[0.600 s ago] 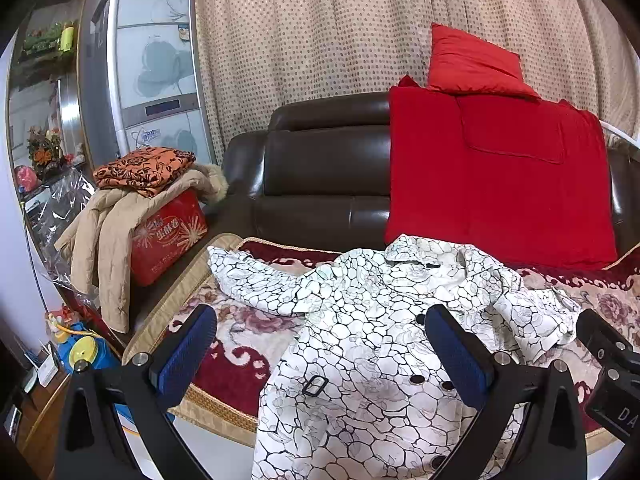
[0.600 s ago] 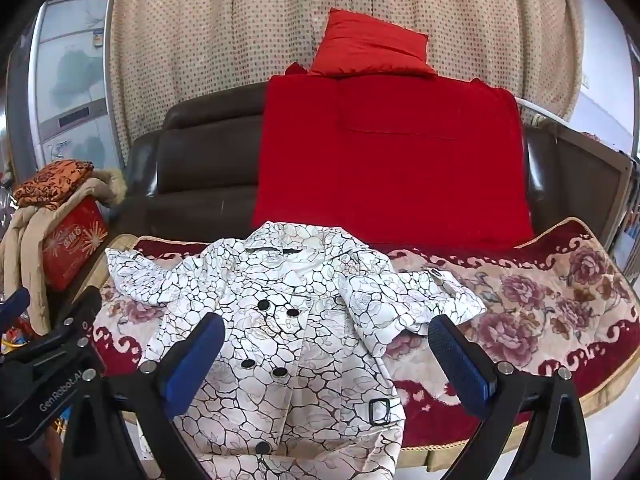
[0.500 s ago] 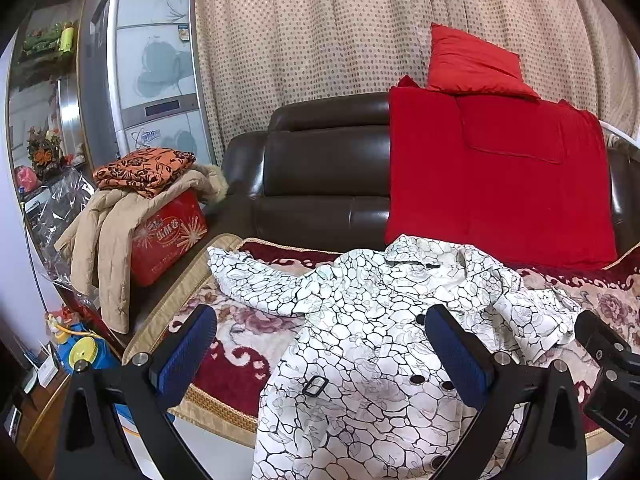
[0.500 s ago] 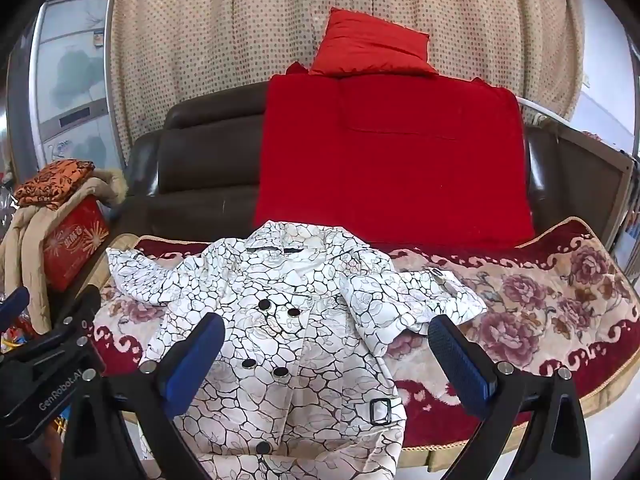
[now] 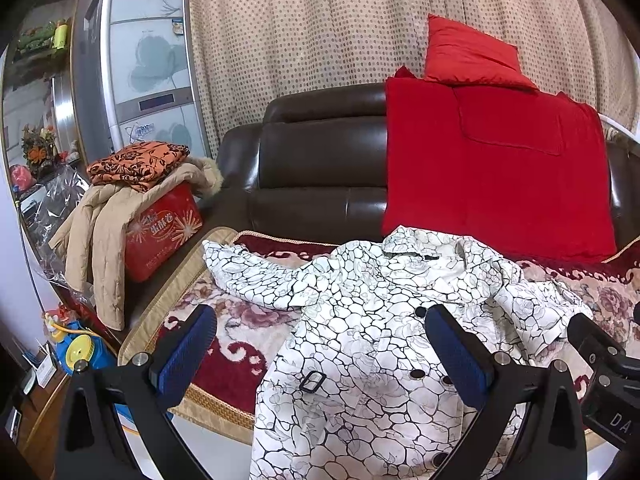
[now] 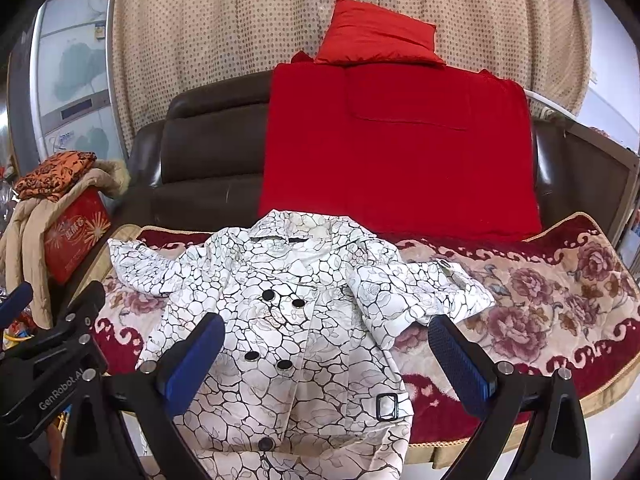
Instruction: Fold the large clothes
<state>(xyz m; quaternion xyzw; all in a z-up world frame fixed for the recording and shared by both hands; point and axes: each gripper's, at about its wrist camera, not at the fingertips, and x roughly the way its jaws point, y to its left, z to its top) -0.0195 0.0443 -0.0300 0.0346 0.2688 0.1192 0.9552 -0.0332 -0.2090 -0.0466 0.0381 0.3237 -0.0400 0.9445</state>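
Note:
A white coat with a black crackle pattern and black buttons (image 5: 372, 332) lies face up on the sofa's floral cover, sleeves spread, hem hanging over the front edge; it also shows in the right wrist view (image 6: 288, 320). My left gripper (image 5: 320, 356) is open and empty, held in front of and above the coat's left half. My right gripper (image 6: 326, 360) is open and empty, held in front of the coat's lower front. The right gripper's body shows at the left wrist view's right edge (image 5: 600, 364).
A dark leather sofa (image 5: 320, 168) carries a floral cover (image 6: 540, 300), a red blanket (image 6: 400, 152) and a red cushion (image 6: 376, 36). At the left stand a red box (image 5: 164, 232) with a beige jacket (image 5: 100, 240) and orange folded cloth (image 5: 136, 162).
Both grippers have hardly moved. The coat lies as before.

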